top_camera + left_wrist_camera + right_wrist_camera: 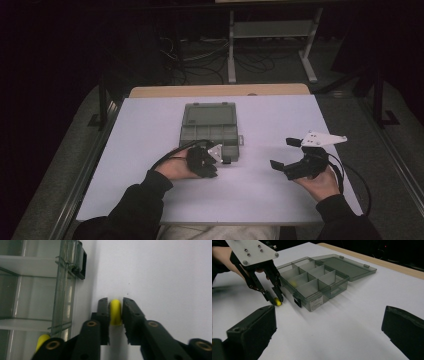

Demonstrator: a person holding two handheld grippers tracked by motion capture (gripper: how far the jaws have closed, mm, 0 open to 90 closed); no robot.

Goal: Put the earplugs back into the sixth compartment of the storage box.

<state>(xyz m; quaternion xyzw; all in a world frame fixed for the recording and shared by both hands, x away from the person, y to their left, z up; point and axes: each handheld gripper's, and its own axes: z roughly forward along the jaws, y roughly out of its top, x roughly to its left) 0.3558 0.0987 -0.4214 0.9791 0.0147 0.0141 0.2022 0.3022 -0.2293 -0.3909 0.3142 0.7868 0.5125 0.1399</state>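
Observation:
A small yellow piece (115,311) lies on the white table just outside the front wall of a clear grey compartment box (210,127). My left gripper (115,301) points down at it and is shut on it, with both pads pressed against its sides. From the right gripper view, the left gripper (275,299) stands at the box's near left corner with the yellow piece (278,302) at its tips. My right gripper (282,152) hovers to the right of the box, open, with nothing between its jaws. A second yellow piece (293,283) lies inside a compartment.
The box's lid (347,266) lies folded back flat on the table behind it. A black latch (81,263) sticks out of the box's front wall near my left gripper. The white table (275,200) ends in a wooden strip at the far edge.

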